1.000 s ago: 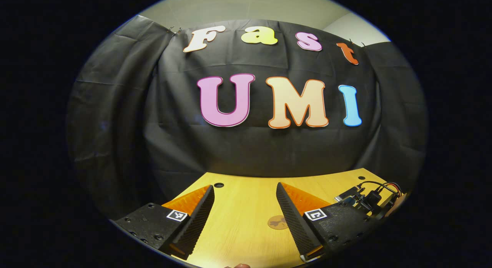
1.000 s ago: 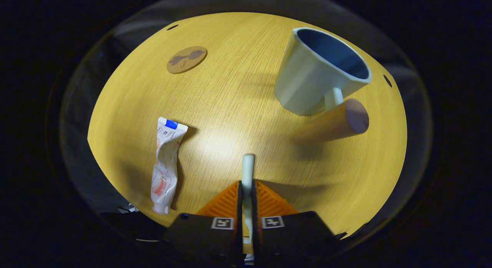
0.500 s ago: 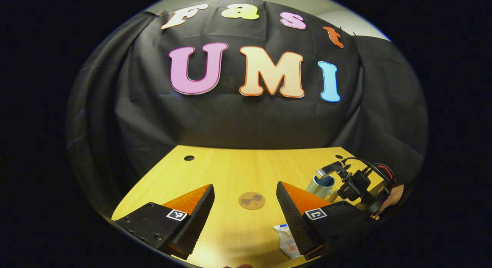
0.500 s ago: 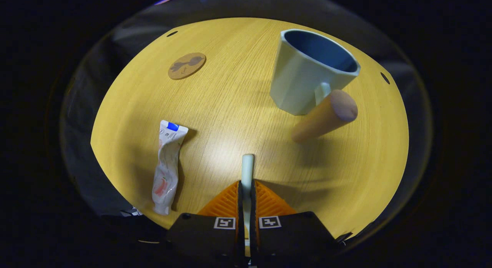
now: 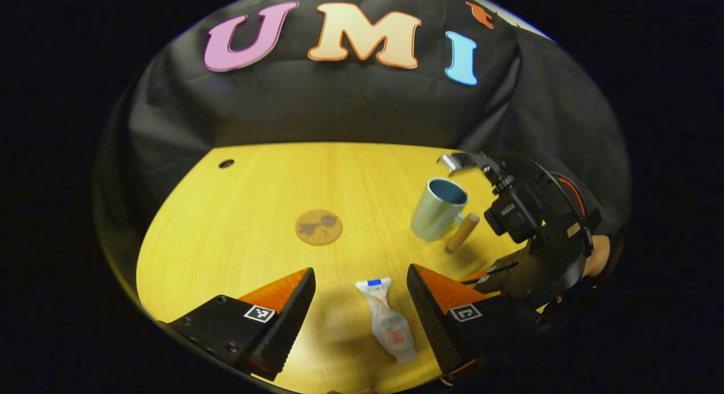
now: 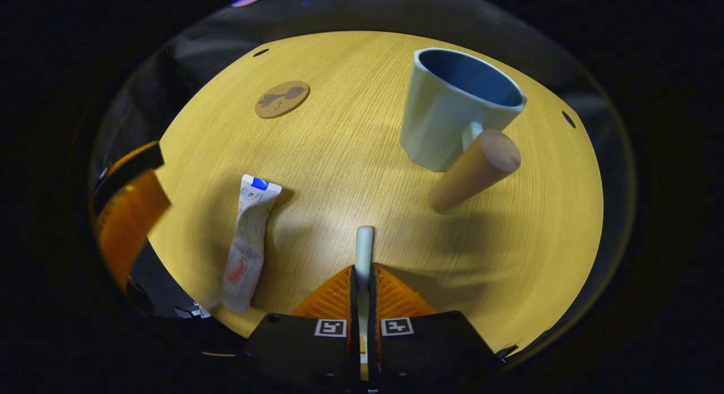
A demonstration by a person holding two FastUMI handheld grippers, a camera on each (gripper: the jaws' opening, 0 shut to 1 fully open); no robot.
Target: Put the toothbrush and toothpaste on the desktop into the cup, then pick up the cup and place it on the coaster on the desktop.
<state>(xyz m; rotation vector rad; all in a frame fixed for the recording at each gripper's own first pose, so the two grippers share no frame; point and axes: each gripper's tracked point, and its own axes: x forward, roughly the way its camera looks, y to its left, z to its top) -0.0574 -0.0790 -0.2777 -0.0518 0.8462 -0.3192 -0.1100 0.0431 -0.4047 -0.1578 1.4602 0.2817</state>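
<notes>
In the left gripper view, my left gripper [image 5: 360,274] is open above the desk, and the white toothpaste tube [image 5: 386,321] lies flat between its fingers, closer to the right one. The round coaster [image 5: 318,227] lies farther out. The pale blue cup [image 5: 438,208] with a wooden handle [image 5: 462,233] stands upright to the right. My right gripper [image 6: 362,269] is shut on the pale toothbrush [image 6: 364,246], whose end pokes out forward. Ahead of it to the right stands the cup [image 6: 447,117], and the toothpaste [image 6: 248,241] lies to its left.
The yellow wooden desk [image 5: 237,213] has small holes near its far corners. An orange finger of the left gripper [image 6: 129,213] enters the right gripper view at the left edge. A hand [image 5: 597,256] holds the right gripper's body [image 5: 531,241] near the cup.
The left gripper has tipped down and come over the desk, so the toothpaste now lies between its fingers. The right gripper, still holding the toothbrush, has barely moved.
</notes>
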